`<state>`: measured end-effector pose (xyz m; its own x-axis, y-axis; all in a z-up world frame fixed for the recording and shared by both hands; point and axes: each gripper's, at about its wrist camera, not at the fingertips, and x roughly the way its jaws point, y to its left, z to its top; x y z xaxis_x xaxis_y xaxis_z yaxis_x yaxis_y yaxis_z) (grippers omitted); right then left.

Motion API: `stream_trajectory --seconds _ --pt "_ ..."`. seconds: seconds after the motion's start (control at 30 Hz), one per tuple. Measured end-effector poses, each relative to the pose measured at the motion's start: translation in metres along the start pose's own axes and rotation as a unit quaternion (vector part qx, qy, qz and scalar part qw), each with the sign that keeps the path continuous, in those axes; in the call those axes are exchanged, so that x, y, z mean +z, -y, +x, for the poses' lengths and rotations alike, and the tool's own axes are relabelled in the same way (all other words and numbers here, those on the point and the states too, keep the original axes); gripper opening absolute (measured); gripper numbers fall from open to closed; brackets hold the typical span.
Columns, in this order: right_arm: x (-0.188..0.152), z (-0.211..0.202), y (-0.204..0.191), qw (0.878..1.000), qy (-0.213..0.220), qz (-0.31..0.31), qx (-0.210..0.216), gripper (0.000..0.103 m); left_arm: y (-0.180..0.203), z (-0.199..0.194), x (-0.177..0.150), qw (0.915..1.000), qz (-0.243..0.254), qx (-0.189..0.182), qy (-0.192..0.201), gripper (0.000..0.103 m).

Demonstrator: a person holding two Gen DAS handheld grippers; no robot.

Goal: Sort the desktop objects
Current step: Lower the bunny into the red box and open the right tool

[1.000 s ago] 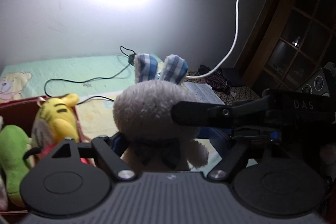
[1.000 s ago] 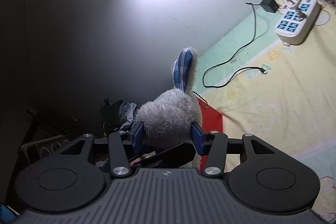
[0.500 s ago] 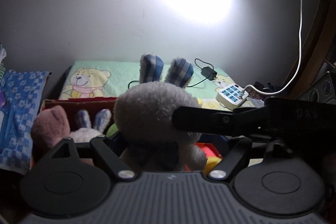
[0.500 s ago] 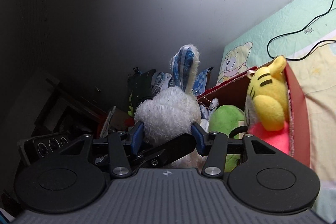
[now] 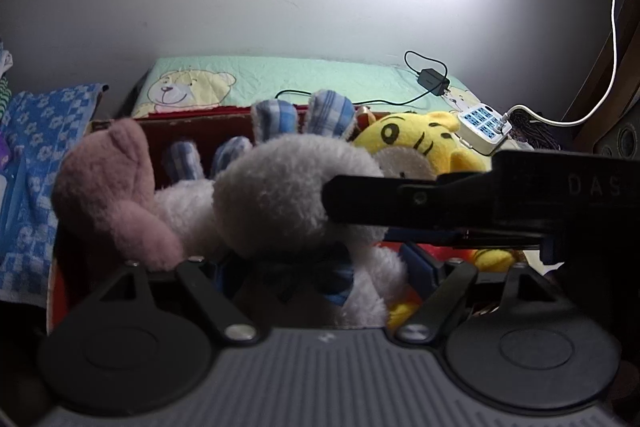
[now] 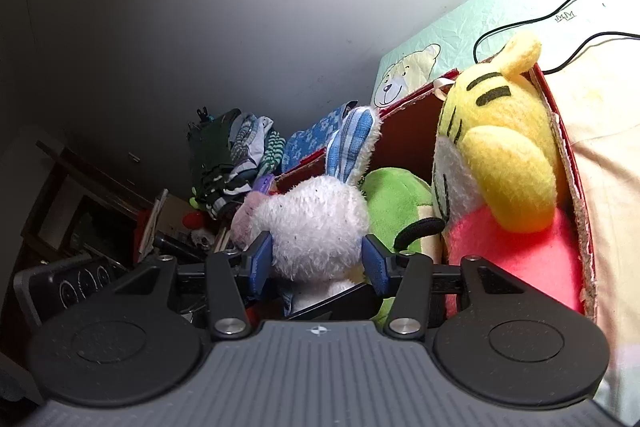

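A white plush rabbit (image 5: 280,195) with blue plaid ears is held from two sides. My left gripper (image 5: 320,267) is shut on its body by the bow. My right gripper (image 6: 318,263) is shut on its head (image 6: 316,227), blue pads (image 6: 262,259) pressed into the fur. In the left wrist view the right gripper (image 5: 440,199) crosses as a black bar. The rabbit hangs over the red box (image 5: 192,131), which holds a pink plush (image 5: 108,187), a second plaid-eared rabbit (image 5: 184,203), a yellow tiger plush (image 6: 500,147) and a green plush (image 6: 396,199).
The box (image 6: 568,155) sits on a bear-print mat (image 5: 280,79) against a grey wall. A power strip (image 5: 480,123), a charger (image 5: 432,81) and cables lie to the right. A blue towel (image 5: 36,147) and piled clothes (image 6: 236,155) lie left of the box.
Both grippers carried the rabbit left, from above the mat to over the red box, and lowered it close to the toys inside. Both stayed shut on it.
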<state>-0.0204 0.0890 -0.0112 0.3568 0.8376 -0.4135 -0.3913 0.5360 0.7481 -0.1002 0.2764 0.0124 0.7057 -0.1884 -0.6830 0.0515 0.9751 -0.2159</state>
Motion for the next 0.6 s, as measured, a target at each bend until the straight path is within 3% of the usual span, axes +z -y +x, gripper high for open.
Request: stream_trajectory --seconds 0.13,0.23,0.43,0.6 --pt "0.000 -0.001 0.001 1.000 0.000 0.003 -0.004 0.053 -0.002 -0.002 -0.001 1.0000 0.005 0.001 -0.004 0.085" --pt "-0.001 -0.008 -0.008 1.000 0.007 -0.016 -0.018 0.061 -0.005 -0.009 -0.001 1.0000 0.001 0.008 -0.001 0.091" --pt "-0.002 -0.016 -0.018 0.998 0.036 -0.029 -0.043 0.061 -0.004 -0.016 0.003 0.9995 -0.001 0.028 -0.013 0.095" --pt "-0.004 -0.035 -0.022 0.995 0.065 -0.028 -0.068 0.061 0.001 -0.027 0.007 0.9991 -0.003 0.043 0.000 0.099"
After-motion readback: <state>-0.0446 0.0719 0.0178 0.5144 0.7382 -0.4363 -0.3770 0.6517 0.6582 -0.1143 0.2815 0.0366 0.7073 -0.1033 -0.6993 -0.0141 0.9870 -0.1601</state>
